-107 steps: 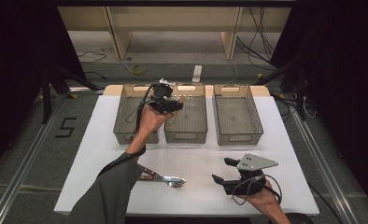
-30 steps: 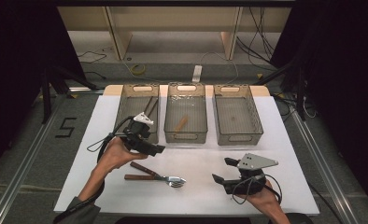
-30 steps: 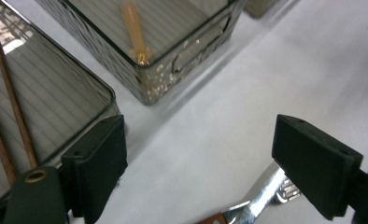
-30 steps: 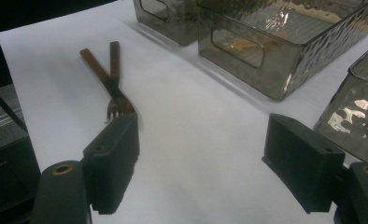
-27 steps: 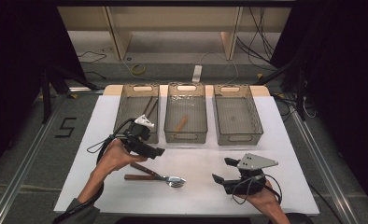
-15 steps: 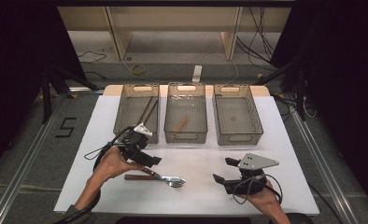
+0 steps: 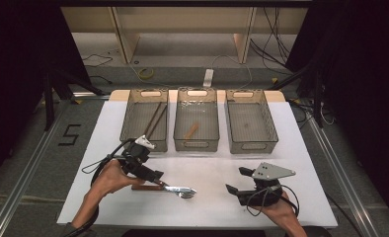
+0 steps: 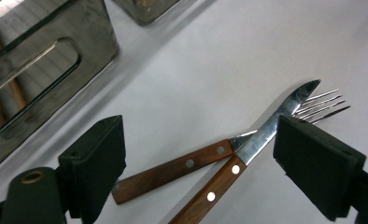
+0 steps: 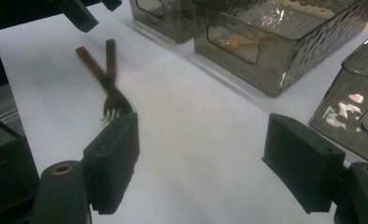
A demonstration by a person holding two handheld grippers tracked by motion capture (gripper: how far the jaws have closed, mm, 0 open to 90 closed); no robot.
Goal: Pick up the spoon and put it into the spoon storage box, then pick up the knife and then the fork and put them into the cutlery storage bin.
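Since a few seconds ago the left gripper (image 7: 148, 174) has come back from over the smoked-plastic trays and dropped low over the white table (image 7: 301, 148), where it now hangs right above the crossed cutlery. A wooden-handled knife (image 8: 247, 156) and a wooden-handled fork (image 8: 182, 165) lie flat on the table near the front edge, the knife blade resting across the fork's neck. In the left gripper view both handles run lengthwise from lower left to upper right, straddled by the jaws, which stand wide apart and hold nothing. So the cutlery lies straight ahead of and below this gripper, and a small descent would likely bring the pads onto the handles.

Well apart at the table's right, the right gripper (image 7: 242, 190) rests, jaws spread and empty. The left tray (image 7: 128, 133) holds brown sticks; the middle tray (image 7: 180, 133) holds one short wooden piece.
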